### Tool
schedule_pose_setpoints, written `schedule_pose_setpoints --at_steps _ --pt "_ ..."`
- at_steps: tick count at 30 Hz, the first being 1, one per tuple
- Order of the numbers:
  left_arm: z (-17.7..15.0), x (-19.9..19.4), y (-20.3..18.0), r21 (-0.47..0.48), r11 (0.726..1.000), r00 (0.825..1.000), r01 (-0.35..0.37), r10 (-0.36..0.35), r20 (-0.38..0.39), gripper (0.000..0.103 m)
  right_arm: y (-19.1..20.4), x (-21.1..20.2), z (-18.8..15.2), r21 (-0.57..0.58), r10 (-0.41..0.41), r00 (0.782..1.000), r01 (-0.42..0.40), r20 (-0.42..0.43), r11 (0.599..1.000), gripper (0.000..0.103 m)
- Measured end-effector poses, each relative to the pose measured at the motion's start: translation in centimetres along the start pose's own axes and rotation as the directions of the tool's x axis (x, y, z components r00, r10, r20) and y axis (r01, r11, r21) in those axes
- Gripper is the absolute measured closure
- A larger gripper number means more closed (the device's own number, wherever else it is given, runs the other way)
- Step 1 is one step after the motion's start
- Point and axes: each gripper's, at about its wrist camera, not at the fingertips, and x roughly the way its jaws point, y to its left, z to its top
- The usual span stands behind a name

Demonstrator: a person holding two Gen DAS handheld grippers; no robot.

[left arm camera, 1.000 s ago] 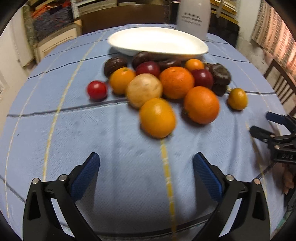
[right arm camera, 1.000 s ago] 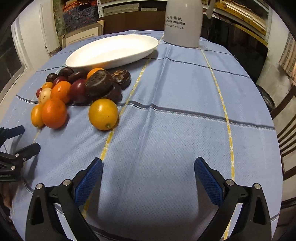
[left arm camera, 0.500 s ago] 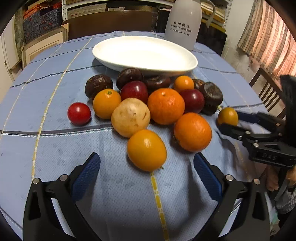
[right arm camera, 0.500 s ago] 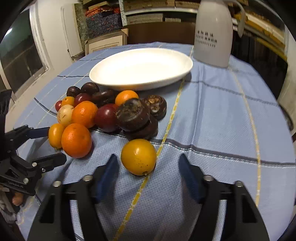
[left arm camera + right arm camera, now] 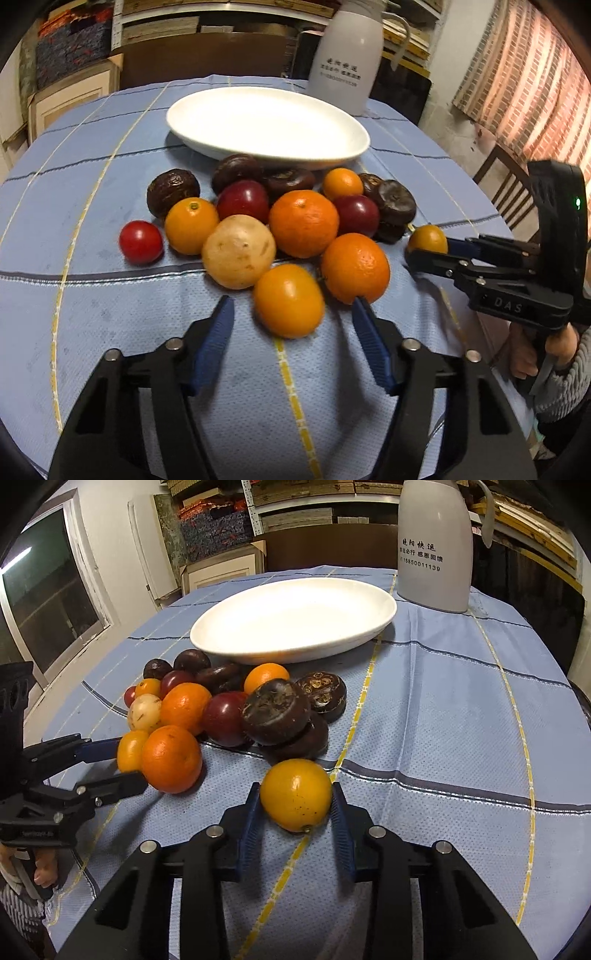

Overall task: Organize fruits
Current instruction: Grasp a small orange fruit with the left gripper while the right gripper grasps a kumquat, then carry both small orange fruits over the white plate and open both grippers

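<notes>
Low in the frame, the right gripper has just been closing and now pinches a yellow orange, while the left gripper's jaws, also closing, sit loose around another orange, which could roll.

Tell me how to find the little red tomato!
Start at the white oval dish on the blue tablecloth; the fruit pile sits just in front of it. At the pile's left edge sits the cherry tomato, beside a small orange fruit. It is the only bright red, glossy one.
</notes>
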Motion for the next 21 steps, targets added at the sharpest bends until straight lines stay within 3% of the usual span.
schedule_pose_setpoints --at_steps 1,9,14,21 --pt "0.0 -0.1 0.2 -0.008 1.000 1.000 0.008 -0.008 0.001 0.050 -0.2 0.0 0.1 0.009 0.008 1.000 -0.008 0.000 1.000 0.066" --pt "0.2 0.3 0.6 -0.039 0.999 1.000 -0.019 0.019 -0.005 0.053 -0.4 0.2 0.1 0.012 0.005 1.000 -0.005 0.000 1.000 0.066" --pt "0.5 0.4 0.3 -0.047 0.999 1.000 -0.003 0.003 0.003 0.064 -0.5 0.2 0.1 0.020 0.013 1.000 -0.013 0.001 1.000 0.066" --pt "-0.2 -0.9 -0.2 -0.036 0.999 0.999 -0.021 0.022 0.036 0.065 -1.3 0.0 0.0 0.062 0.053 0.999 -0.053 0.004 0.997 0.066"
